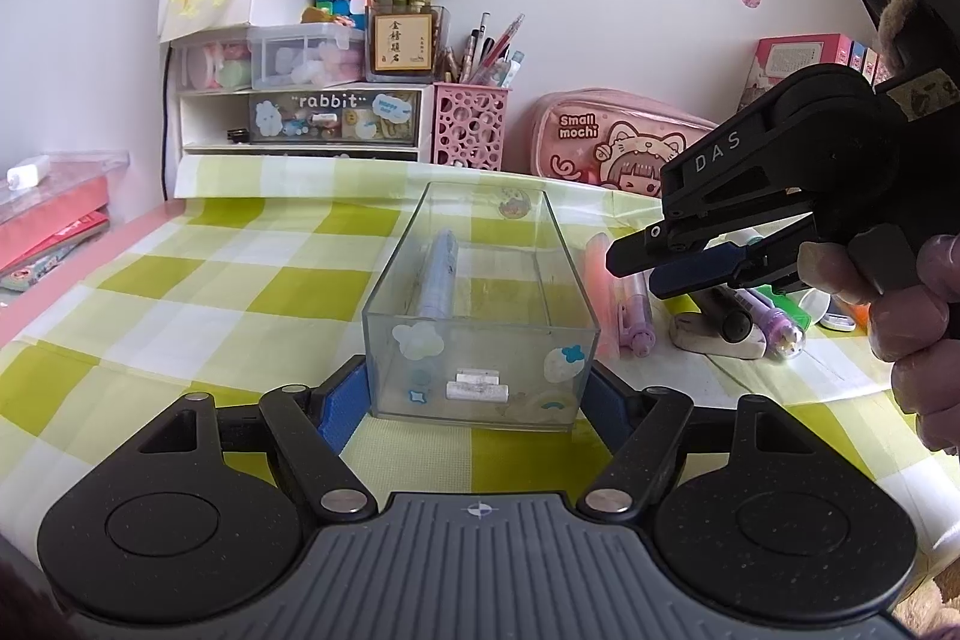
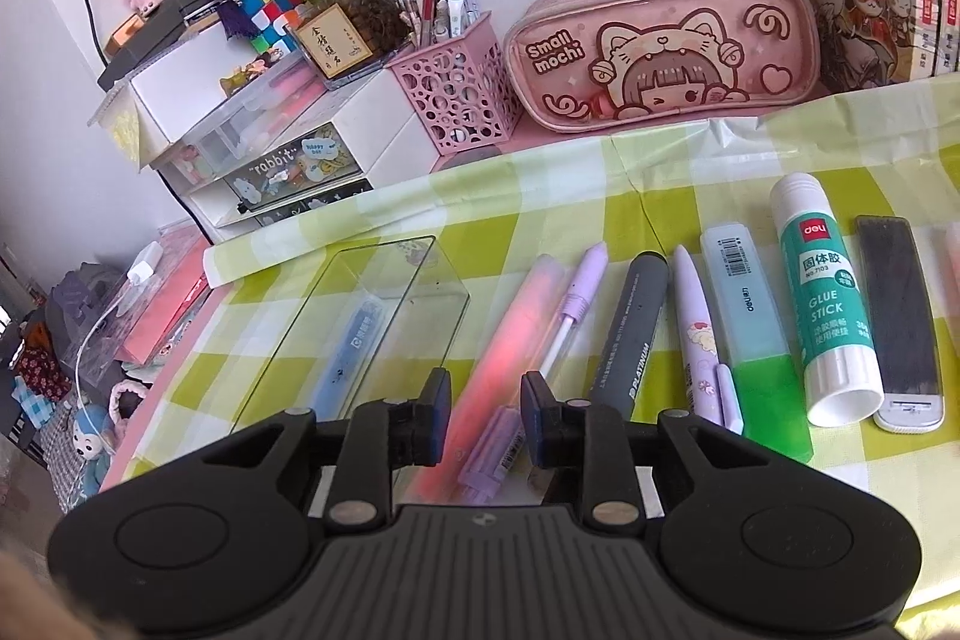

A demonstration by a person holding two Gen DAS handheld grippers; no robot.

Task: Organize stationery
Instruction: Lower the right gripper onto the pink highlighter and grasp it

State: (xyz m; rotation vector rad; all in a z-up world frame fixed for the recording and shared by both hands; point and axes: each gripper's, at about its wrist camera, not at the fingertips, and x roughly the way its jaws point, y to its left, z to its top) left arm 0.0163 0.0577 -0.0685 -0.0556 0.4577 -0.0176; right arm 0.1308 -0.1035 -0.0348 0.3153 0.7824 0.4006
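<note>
My left jaws point(image 1: 480, 388) are clamped on the near end of the clear box point(image 1: 480, 304), one blue pad pressed against each side wall, and the box stands upright on the desk point(image 1: 180, 292), which is covered by a green-and-white checked cloth. Inside the box a blue pen point(image 1: 437, 274) lies lengthwise along its floor. My right jaws point(image 2: 485, 403) stand a little apart with nothing pressed between their pads; they hang over the row of stationery just to the right of the box, above a pink translucent pen point(image 2: 510, 334) and a lilac pen point(image 2: 576, 298) that lie side by side on the cloth. Further right in that row lie a grey marker point(image 2: 630, 334), a white pen with a cartoon print point(image 2: 699, 334), a pale blue and green case point(image 2: 756, 340), a glue stick point(image 2: 828, 304) and a flat dark eraser case point(image 2: 900, 322), all pointing away from me and close together. From the left view my right hand point(image 1: 918, 304) shows wrapped around the handle of its tool. Behind the row, a pink pencil pouch point(image 2: 660, 52) rests against the wall beside a pink perforated pen holder point(image 2: 462, 100) full of pens.
</note>
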